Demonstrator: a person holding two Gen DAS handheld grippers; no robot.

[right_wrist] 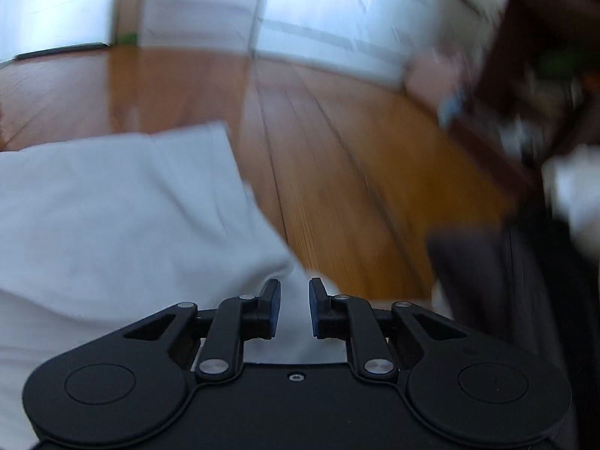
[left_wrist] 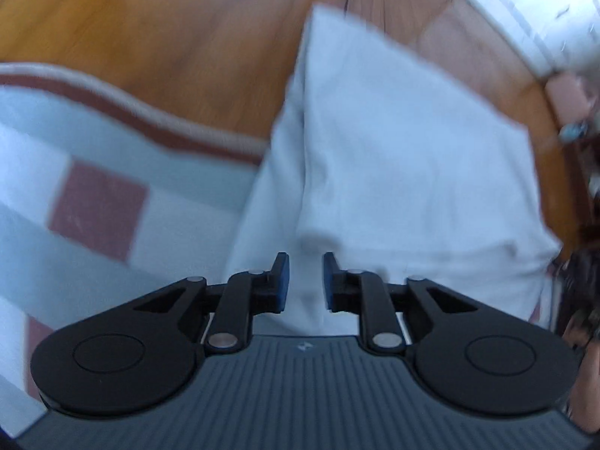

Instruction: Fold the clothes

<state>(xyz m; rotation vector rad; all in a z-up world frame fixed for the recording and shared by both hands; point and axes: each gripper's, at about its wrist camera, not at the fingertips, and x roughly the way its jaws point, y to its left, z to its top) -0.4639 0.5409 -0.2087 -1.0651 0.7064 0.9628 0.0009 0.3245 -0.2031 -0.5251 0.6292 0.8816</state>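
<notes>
A white garment (left_wrist: 405, 157) lies folded on the wooden floor, partly over a rug. My left gripper (left_wrist: 305, 281) is open and empty, hovering over the garment's near left part. In the right wrist view the same white garment (right_wrist: 112, 217) fills the left half. My right gripper (right_wrist: 294, 309) is open and empty above the garment's near right corner. Both views are blurred by motion.
A light blue rug with red squares and a red border (left_wrist: 93, 195) lies left of the garment. Wooden floor (right_wrist: 356, 187) extends ahead. Dark furniture with clutter (right_wrist: 543, 93) and a dark object (right_wrist: 487, 281) stand on the right. White walls lie beyond.
</notes>
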